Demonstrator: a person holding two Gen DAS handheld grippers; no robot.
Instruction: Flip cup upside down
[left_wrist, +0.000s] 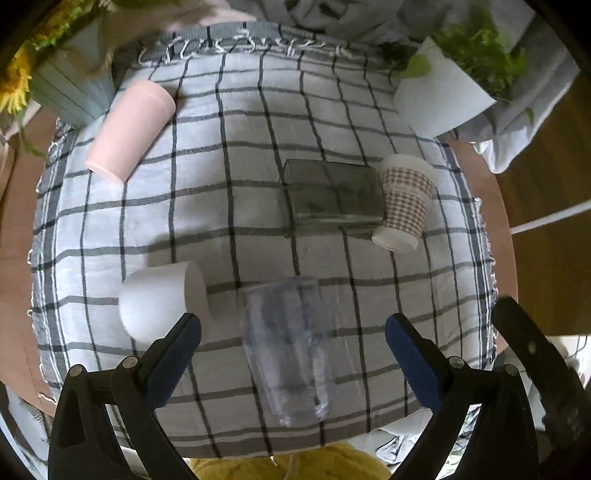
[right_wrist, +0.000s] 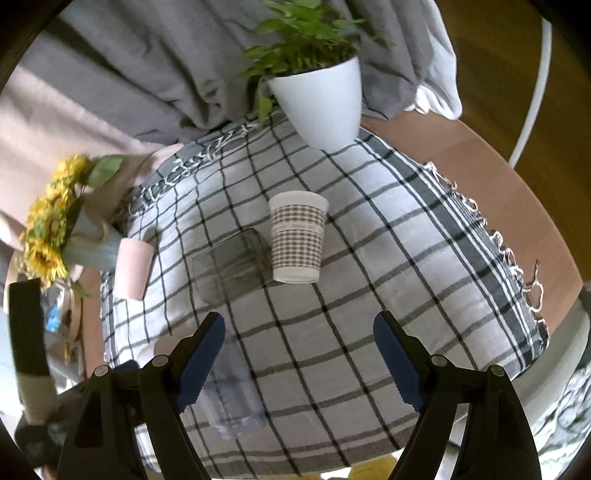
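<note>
A clear plastic cup (left_wrist: 291, 347) stands on the checked cloth (left_wrist: 236, 147) between the open fingers of my left gripper (left_wrist: 293, 332), which hangs above it without touching. It also shows in the right wrist view (right_wrist: 232, 398), partly behind the left finger. A checked paper cup (left_wrist: 404, 203) (right_wrist: 297, 236) stands upright ahead of my right gripper (right_wrist: 299, 332), which is open and empty. A pink cup (left_wrist: 131, 131) (right_wrist: 133, 267), a white cup (left_wrist: 164, 299) and a smoky square glass (left_wrist: 330, 195) (right_wrist: 231, 264) also stand on the cloth.
A white pot with a green plant (right_wrist: 321, 99) (left_wrist: 443, 92) stands at the cloth's far right. A vase of yellow sunflowers (right_wrist: 55, 229) stands at the far left. The round table's edge (right_wrist: 517, 206) curves on the right. Grey fabric (right_wrist: 147, 66) lies behind.
</note>
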